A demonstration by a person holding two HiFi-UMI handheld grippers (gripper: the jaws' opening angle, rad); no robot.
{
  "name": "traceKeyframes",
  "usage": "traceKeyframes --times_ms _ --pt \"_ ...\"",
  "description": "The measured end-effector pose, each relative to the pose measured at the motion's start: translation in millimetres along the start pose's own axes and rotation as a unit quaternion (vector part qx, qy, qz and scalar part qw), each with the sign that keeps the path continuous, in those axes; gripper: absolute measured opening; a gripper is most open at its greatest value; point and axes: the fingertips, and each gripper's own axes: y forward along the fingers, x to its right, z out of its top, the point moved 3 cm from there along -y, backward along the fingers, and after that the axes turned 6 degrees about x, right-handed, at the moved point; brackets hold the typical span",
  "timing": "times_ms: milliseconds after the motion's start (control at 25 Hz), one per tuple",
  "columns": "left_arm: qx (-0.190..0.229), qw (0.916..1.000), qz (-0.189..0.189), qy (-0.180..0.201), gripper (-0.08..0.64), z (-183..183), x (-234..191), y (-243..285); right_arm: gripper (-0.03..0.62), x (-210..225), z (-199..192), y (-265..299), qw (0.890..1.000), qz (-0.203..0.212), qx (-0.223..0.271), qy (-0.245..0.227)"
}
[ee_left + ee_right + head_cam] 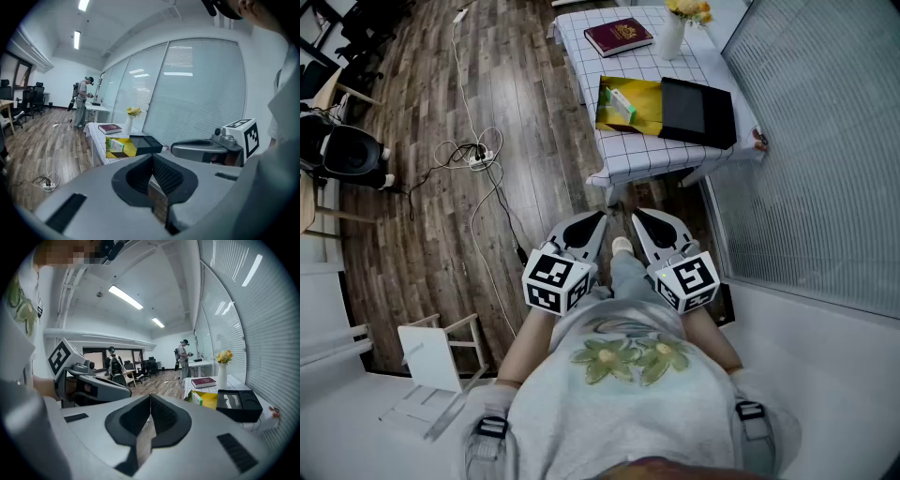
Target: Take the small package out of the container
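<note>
The left gripper [600,219] and right gripper [637,219] were both clenched on nothing, side by side. The small package [622,103] lay in the yellow container [645,105] at 12 o'clock, well apart, long axis 11 to 5, neither gripper clearly nearer

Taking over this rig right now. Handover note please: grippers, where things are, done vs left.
Left gripper: jaws together, empty, held close to the body.
Right gripper: jaws together, empty, beside the left one.
Small package: green and white, lying in the yellow container on the checked table ahead, beside a black tray.
Done: nothing; neither gripper is near the table.
Left: step up, open a gripper, grip the package and lift it out of the container.
</note>
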Motion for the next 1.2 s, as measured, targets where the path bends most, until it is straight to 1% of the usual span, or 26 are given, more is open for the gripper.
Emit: traceKeyframes --times_ms 280,680,1000,1200 --pt "-0.004 1.0 0.005 0.001 0.008 0.9 -4.5 13.3 0.009 16.7 -1.4 4.2 1.0 0.001 -0.003 -0.001" --pt "-0.008 0.9999 0.012 0.0 0.008 11.7 -9.0 44.5 0.011 50.3 8.3 17.6 1.0 0.01 0.007 -0.002" --pt "0.007 0.9995 0.03 0.006 0.008 30.2 -13.0 82.5 0.011 91.9 18.7 27.6 1.0 0.023 0.014 -0.009" --pt "0.018 0.9987 0.047 0.002 0.008 34.4 -5.8 95.0 0.011 109.3 22.5 26.6 0.999 0.041 0.016 -0.013"
